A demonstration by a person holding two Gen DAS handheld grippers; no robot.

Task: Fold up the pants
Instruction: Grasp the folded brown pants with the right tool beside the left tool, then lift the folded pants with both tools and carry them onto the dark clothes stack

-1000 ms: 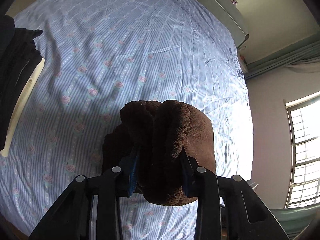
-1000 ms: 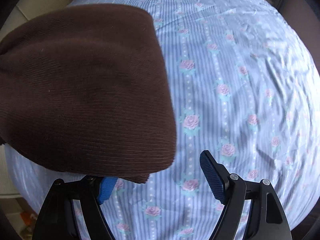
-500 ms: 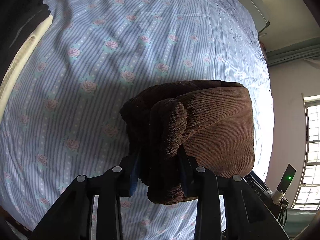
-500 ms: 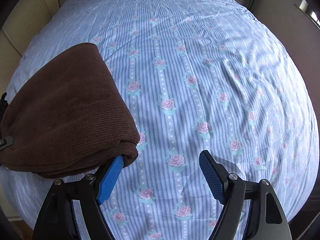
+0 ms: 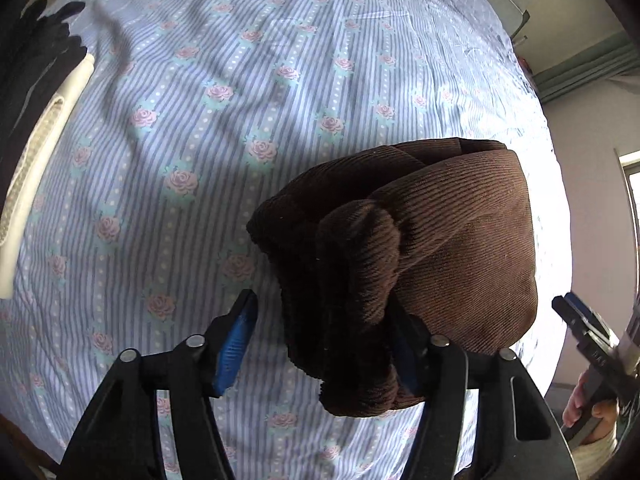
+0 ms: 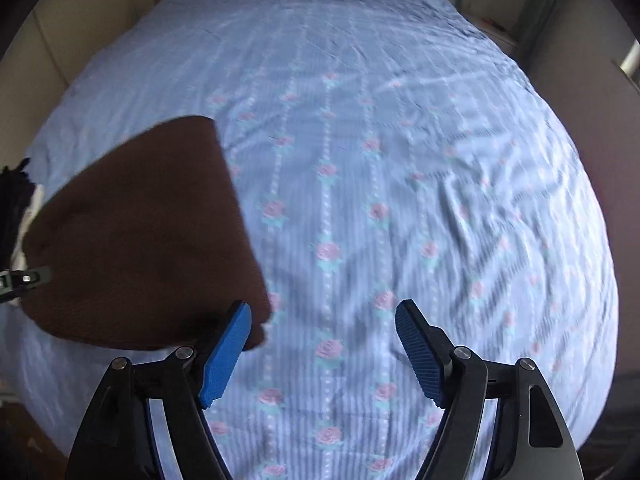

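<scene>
bed, blue rose-striped sheet (image 5: 208,128): folded brown pants (image 5: 420,248) just released.
left gripper (image 5: 320,332) fingers, clamped half a second ago, now spread, bundle only leaning on the far pad; right gripper (image 6: 322,344) wide open, empty, beside the pants; the fold looks finished.

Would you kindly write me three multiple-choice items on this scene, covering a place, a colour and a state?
1. The brown pants lie on which side of the right tongs? A left B right C between the fingers
2. The bed sheet is: A plain white B blue-striped with pink roses C green checked
3. The right tongs are: A shut on the pants B shut on the sheet C open and empty
Key: 1 A, pants fill the view's left; 2 B, stripes and roses show; 3 C, only sheet shows between the pads.
</scene>
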